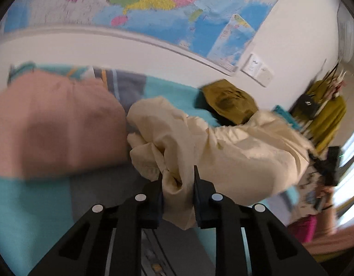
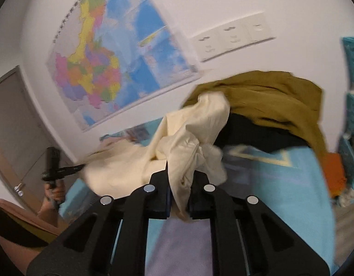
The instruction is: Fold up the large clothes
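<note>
A large cream garment (image 1: pixel 223 151) hangs bunched between the two grippers above a blue-and-grey bedspread (image 1: pixel 27 214). My left gripper (image 1: pixel 178 174) is shut on a fold of the cream cloth. My right gripper (image 2: pixel 179 172) is shut on another bunched part of the same cream garment (image 2: pixel 188 124). The other gripper shows at the far edge of each view, the right one (image 1: pixel 331 170) and the left one (image 2: pixel 55 170), each held by a hand.
A pink pillow or cushion (image 1: pixel 52 124) lies at the left of the bed. A pile with an olive garment (image 2: pixel 269 99) over dark cloth sits by the wall. A map (image 2: pixel 108 69) and wall sockets (image 2: pixel 232 36) hang behind. A door (image 2: pixel 13 119) stands at left.
</note>
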A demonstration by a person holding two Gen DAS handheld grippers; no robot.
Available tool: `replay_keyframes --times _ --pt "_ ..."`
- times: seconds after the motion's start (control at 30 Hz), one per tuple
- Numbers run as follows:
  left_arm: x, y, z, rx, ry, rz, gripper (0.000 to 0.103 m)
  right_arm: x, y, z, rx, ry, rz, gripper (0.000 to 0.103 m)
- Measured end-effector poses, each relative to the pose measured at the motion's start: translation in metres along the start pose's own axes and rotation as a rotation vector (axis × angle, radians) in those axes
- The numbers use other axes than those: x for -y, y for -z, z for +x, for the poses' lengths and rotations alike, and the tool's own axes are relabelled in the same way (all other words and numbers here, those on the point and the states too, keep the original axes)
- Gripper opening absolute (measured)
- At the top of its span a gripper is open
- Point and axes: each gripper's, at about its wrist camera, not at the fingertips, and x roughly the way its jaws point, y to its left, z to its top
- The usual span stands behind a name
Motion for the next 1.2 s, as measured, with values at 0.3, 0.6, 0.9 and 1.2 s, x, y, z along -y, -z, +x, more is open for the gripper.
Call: replay_keyframes --times 0.3,0.6,0.9,1.2 --pt "-0.014 0.025 0.038 -0.117 -0.169 -0.023 0.058 0.062 0.06 0.034 -0.186 0.181 0.213 0.034" --pt "0.06 -0.015 0.016 0.041 -0.225 0.253 0.075 -0.017 0.014 0.031 -0.021 0.381 -0.087 0.062" --pt "0.084 -0.018 0.118 -0.198 -0.197 0.336 0.075 -0.068 0.01 0.151 -0.237 0.208 -0.27 0.063" --pt "0.076 -0.029 0.151 -0.207 -0.213 0.309 0.008 -0.064 0.021 0.206 -0.339 0.243 -0.3 0.006"
